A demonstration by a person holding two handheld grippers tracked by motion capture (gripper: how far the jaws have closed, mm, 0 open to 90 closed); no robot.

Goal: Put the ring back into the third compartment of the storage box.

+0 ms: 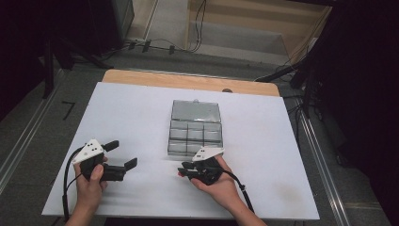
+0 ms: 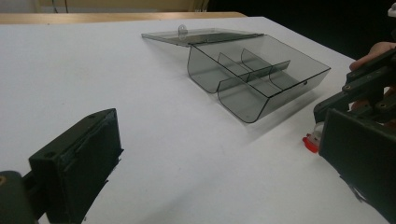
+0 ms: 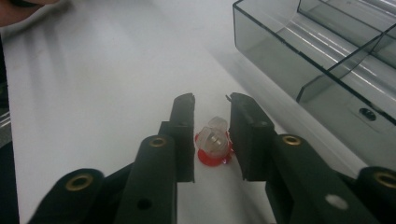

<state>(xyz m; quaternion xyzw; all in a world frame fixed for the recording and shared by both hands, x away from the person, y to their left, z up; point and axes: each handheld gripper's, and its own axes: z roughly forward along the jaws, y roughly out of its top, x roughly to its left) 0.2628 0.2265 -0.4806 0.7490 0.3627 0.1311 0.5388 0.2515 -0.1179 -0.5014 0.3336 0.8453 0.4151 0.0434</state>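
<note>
Grey floor (image 1: pixel 28 127) w/ cables (image 1: pixel 155 44) past white table (image 1: pixel 131 117); wood edge (image 1: pixel 188 81) at far side; dark surrounds; dim light.

Black tongs (image 3: pixel 211 119), brass eyelets, grey plates, black cables.

High view overhead, facing forward-down; two tool views low over the table, sharing the smoky box (image 1: pixel 195 128) (image 2: pixel 254 79) (image 3: pixel 322 60).

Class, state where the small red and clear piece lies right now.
In the right gripper view it sits on the white table between the right hand-held gripper jaws, near the compartment box.
</note>
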